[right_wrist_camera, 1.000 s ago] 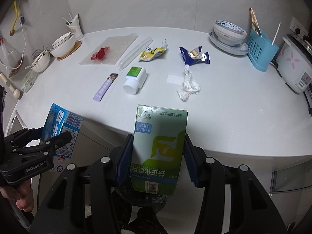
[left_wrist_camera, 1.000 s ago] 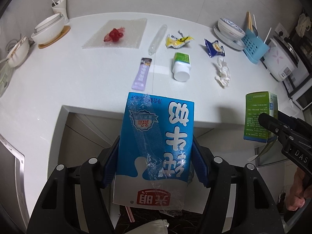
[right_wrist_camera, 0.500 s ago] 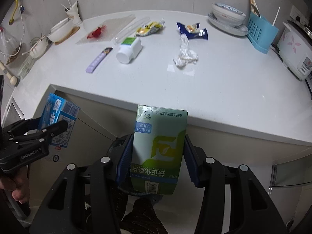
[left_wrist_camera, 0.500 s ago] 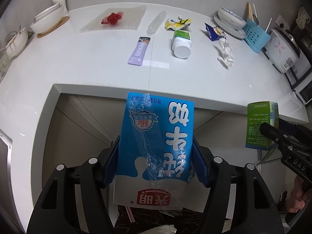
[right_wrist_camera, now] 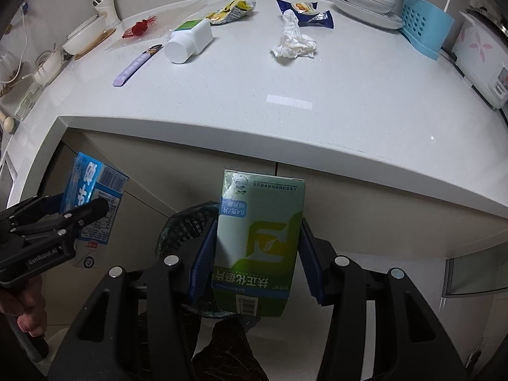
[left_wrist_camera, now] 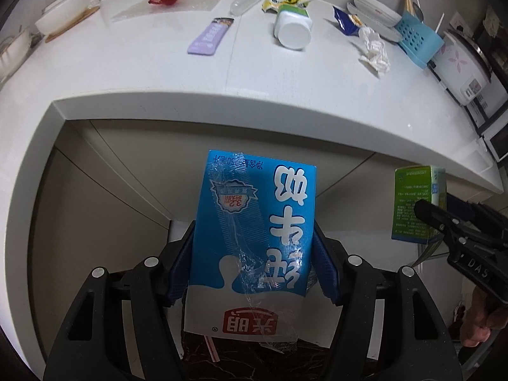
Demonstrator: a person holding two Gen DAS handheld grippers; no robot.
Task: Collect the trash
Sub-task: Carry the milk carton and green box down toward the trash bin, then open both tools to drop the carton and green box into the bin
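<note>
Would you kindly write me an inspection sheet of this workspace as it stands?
Surface: white counter, dry.
Job's things: white bottle on its side, crumpled tissue, purple sachet, blue wrapper, yellow wrapper.
Clutter: bowls, blue caddy, rice cooker.
Claws: left claw grips blue milk carton; right claw grips green box.
Cables: white cord, far left.
Surroundings: mesh bin below the counter.
</note>
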